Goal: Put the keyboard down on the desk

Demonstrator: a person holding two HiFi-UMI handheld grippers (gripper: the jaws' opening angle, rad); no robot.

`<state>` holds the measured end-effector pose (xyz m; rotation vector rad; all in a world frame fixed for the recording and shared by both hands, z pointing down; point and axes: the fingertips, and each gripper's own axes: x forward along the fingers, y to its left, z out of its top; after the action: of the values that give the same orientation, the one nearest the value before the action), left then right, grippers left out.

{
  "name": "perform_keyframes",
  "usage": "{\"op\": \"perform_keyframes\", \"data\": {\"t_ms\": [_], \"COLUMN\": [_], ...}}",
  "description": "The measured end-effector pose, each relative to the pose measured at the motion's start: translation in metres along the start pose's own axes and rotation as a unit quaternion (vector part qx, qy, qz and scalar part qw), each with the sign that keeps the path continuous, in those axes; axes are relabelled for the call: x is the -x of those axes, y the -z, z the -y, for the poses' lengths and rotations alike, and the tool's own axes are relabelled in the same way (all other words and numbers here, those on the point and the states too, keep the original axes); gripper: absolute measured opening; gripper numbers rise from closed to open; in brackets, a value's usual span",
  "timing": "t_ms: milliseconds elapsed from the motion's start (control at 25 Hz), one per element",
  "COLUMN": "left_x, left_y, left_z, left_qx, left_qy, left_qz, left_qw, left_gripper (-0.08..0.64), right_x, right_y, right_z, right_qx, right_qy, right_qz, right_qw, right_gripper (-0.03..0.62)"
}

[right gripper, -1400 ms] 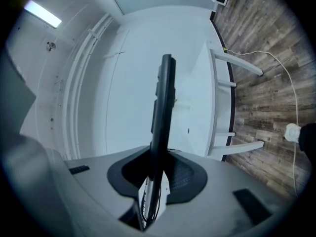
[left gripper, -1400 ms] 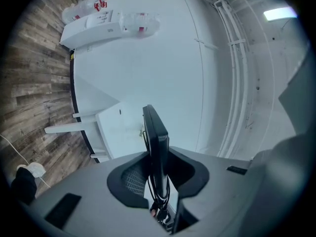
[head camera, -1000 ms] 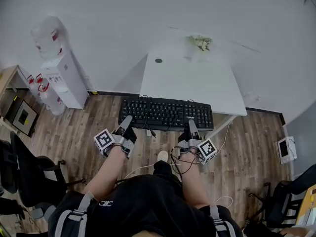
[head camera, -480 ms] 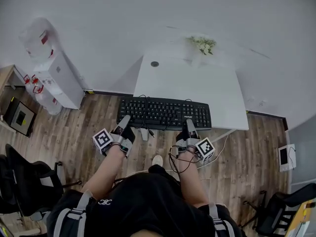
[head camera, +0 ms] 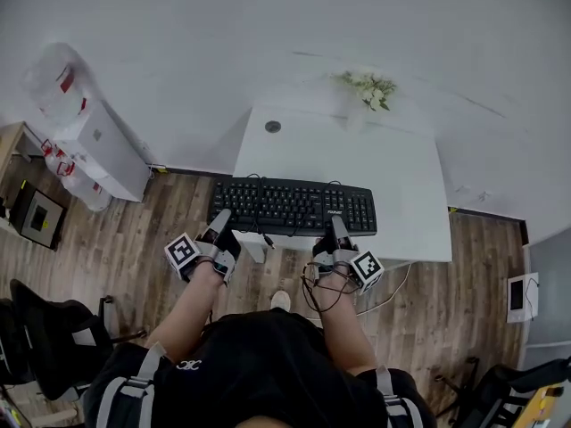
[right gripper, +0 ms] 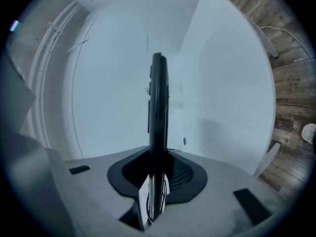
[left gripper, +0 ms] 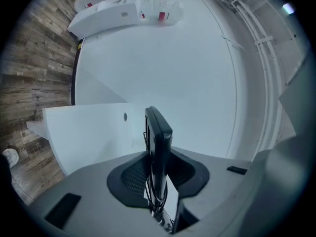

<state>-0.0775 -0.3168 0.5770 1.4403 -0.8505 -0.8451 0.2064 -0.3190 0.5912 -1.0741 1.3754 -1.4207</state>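
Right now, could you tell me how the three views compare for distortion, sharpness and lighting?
Head view: evenly lit, no glare, the keyboard sharp, the edge of the floor bowed by the wide lens. Left gripper view: strong fisheye inside a dark round border, the keyboard's near edge soft, the desk clear. Right gripper view: same fisheye and border, keyboard edge slightly blurred, the pale wall nearly featureless.

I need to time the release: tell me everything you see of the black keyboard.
The black plastic-looking full-size keyboard, number pad at its right, lies level, keys up, over the white desk's near edge, its left end past the corner. The left gripper and right gripper clamp its near edge. A cable dangles beneath. Whether it touches the desk is unclear.
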Motion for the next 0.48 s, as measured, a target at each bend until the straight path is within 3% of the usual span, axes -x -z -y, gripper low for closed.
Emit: {"op": "perform_keyframes", "data": {"t_ms": [480], "left_x": [-0.058], "left_y": [-0.022], "left_z": [-0.034], "left_qx": [0.016], "left_qy": [-0.039], "left_qz": [0.010], "left_qw": [0.9991], "left_gripper": [0.086], "right_x": [-0.065], "right_y": [-0.028], "right_z": [0.029], "right_qx": [0.027], "right_qy": [0.045], "right_qz": [-0.006], "right_qw": [0.999], "right_gripper": [0.074]}}
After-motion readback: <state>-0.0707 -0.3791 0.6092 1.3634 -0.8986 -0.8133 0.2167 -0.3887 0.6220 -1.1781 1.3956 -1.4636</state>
